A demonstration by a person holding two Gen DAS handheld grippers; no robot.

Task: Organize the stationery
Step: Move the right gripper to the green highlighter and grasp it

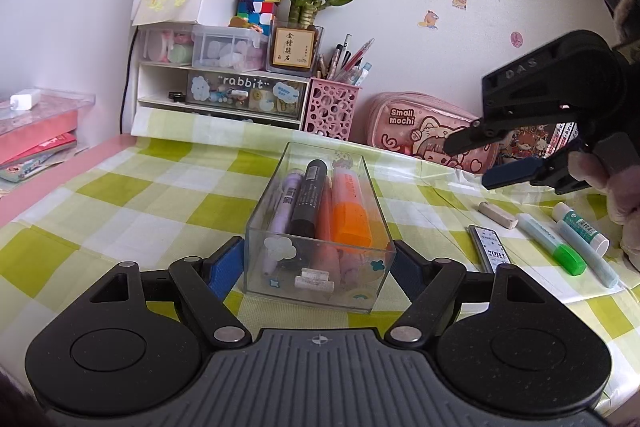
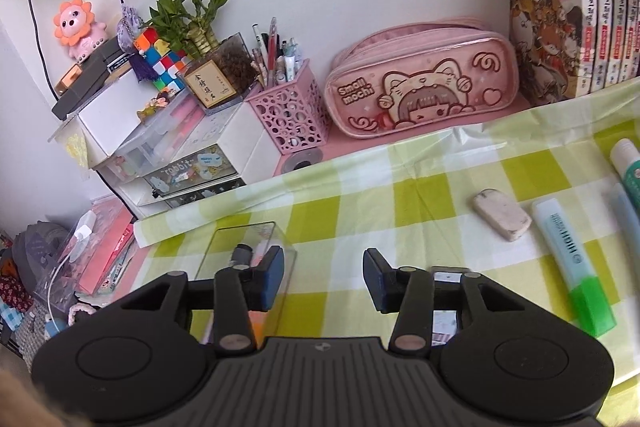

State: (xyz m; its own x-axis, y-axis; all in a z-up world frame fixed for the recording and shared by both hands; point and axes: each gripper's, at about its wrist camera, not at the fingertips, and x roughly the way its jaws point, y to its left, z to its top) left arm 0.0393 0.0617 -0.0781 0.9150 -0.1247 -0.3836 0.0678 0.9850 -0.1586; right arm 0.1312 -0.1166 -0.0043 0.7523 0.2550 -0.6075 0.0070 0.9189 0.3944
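A clear plastic box point(image 1: 320, 283) stands on the green-checked cloth, and my left gripper point(image 1: 318, 261) is shut on its near end, a blue pad against each side wall. Inside lie a purple pen point(image 1: 286, 203), a black marker point(image 1: 310, 199) and an orange highlighter point(image 1: 350, 215). To its right on the cloth lie a lead case point(image 1: 490, 249), an eraser point(image 1: 498, 215), a green-capped highlighter point(image 1: 552, 243) and a glue stick point(image 1: 580, 227). My right gripper point(image 2: 324, 279) is open with nothing between its pads, hovering above the cloth between the box point(image 2: 244, 247) and the eraser point(image 2: 502, 214).
A pink pencil case point(image 2: 420, 87) and a pink pen holder point(image 2: 290, 115) stand against the wall, with a white drawer organiser point(image 1: 224, 95) to their left. Books point(image 2: 568, 11) stand at the far right. A pile of pink items point(image 1: 36, 131) sits off the table's left edge.
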